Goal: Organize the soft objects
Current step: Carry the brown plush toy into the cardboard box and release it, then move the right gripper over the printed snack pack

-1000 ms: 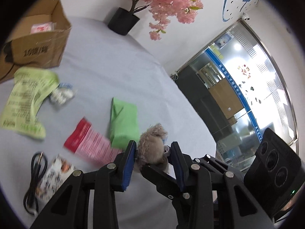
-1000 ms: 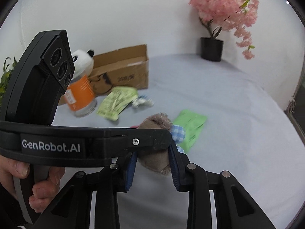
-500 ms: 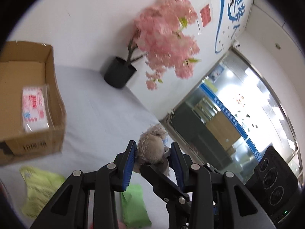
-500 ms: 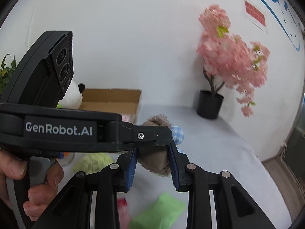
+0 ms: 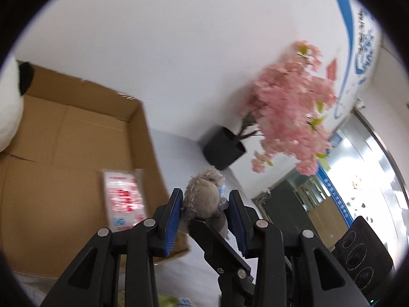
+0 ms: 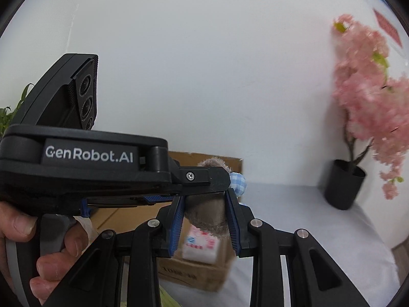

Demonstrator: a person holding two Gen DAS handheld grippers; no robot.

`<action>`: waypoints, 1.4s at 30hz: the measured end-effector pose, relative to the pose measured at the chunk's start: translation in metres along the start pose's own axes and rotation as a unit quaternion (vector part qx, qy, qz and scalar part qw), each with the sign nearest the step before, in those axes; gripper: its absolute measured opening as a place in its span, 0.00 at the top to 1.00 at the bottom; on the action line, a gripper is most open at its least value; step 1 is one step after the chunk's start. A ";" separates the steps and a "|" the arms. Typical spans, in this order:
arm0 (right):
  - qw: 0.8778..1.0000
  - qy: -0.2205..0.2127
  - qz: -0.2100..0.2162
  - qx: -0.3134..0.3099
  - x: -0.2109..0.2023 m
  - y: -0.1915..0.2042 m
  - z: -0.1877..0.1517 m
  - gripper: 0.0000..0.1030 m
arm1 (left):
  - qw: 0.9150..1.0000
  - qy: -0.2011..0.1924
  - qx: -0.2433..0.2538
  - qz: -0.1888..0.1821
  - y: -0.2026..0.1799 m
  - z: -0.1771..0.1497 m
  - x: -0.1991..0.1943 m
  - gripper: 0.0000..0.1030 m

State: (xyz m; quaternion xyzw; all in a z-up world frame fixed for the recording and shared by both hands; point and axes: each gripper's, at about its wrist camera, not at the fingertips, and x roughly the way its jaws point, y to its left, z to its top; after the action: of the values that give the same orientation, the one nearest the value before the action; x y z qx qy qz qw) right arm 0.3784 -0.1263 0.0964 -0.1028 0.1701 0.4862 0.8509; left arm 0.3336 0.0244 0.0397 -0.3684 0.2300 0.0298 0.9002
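A small grey-brown plush toy (image 5: 203, 199) with a blue checked patch (image 6: 237, 183) is held in the air by both grippers at once. My left gripper (image 5: 205, 213) is shut on the plush from its sides. My right gripper (image 6: 205, 220) is shut on the same plush (image 6: 207, 215), crossing the left one at a right angle. The open cardboard box (image 5: 76, 168) lies just ahead and left of the plush. It holds a white and red packet (image 5: 124, 199), which also shows in the right wrist view (image 6: 202, 245).
A white and black panda plush (image 5: 10, 102) pokes in at the far left by the box. A black pot with a pink blossom tree (image 5: 288, 125) stands at the table's back corner, also in the right wrist view (image 6: 343, 188). A glass door (image 5: 358, 192) is at right.
Both grippers have lifted the plush and carried it away from the green and pink packets toward the cardboard box. The box now fills the left of the view.
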 end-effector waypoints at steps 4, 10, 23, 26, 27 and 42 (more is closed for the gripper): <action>0.998 0.040 0.045 0.036 0.041 -0.002 0.002 0.71 | 0.998 0.034 -0.033 0.052 0.023 0.003 0.012 0.65; 0.985 0.128 0.077 0.090 0.092 -0.014 -0.007 0.69 | 0.992 0.060 -0.047 0.101 0.036 0.001 0.018 0.57; 0.983 0.137 0.073 0.099 0.067 -0.007 -0.002 0.52 | 0.988 -0.002 0.103 0.118 -0.025 -0.011 -0.050 0.96; 0.983 0.148 0.072 0.077 0.053 0.015 -0.005 0.61 | 0.983 -0.008 0.125 0.136 -0.030 -0.026 -0.065 0.95; 0.982 0.154 0.076 0.076 0.046 0.023 -0.007 0.61 | 0.980 -0.011 0.132 0.146 -0.032 -0.030 -0.070 0.93; 0.929 0.267 0.127 0.221 -0.039 0.057 -0.107 0.11 | 0.973 0.044 0.136 0.184 -0.020 -0.125 -0.151 0.39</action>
State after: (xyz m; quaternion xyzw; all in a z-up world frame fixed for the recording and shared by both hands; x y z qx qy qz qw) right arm 0.2902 -0.1649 0.0125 -0.0154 0.5061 0.4951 0.7061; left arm 0.1548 -0.0575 0.0410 -0.1953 0.3347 0.1470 0.9101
